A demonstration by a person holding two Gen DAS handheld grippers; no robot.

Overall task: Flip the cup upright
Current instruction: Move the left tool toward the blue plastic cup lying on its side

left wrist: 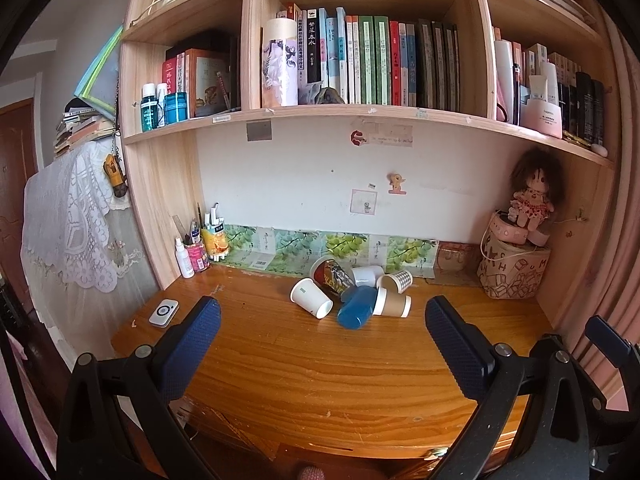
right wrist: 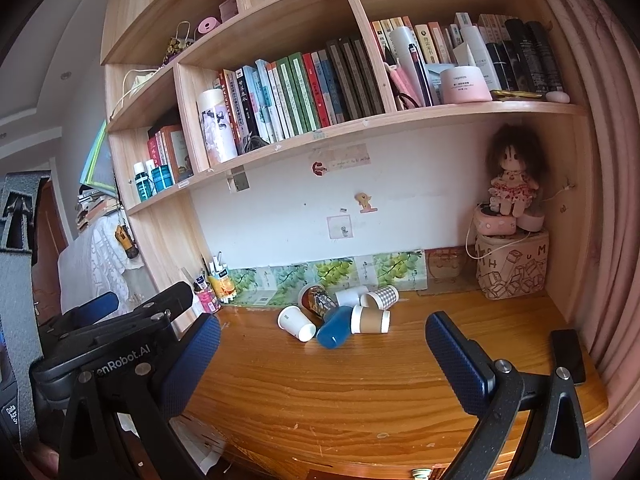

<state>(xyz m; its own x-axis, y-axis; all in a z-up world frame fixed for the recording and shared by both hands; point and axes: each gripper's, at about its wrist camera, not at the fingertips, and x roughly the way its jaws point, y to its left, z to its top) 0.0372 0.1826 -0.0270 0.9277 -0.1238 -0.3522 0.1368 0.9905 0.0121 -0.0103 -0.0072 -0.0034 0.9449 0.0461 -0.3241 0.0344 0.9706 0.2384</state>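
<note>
Several paper cups lie on their sides in a heap at the back middle of the wooden desk (left wrist: 320, 380): a white cup (left wrist: 311, 297) (right wrist: 296, 322), a blue cup (left wrist: 356, 306) (right wrist: 335, 327), a brown sleeved cup (left wrist: 393, 302) (right wrist: 370, 319), a dark printed cup (left wrist: 332, 276) (right wrist: 316, 300), a checked cup (left wrist: 395, 280) (right wrist: 380, 296) and a small white cup (left wrist: 367, 275). My left gripper (left wrist: 322, 320) and right gripper (right wrist: 322, 336) are both open and empty, held back over the desk's near part, well short of the cups.
A pen holder and bottles (left wrist: 200, 244) stand at the back left. A white small device (left wrist: 163, 312) lies at the left. A printed bag with a doll (left wrist: 516, 264) sits at the back right. A black phone (right wrist: 568, 354) lies at the right edge. Bookshelves hang above.
</note>
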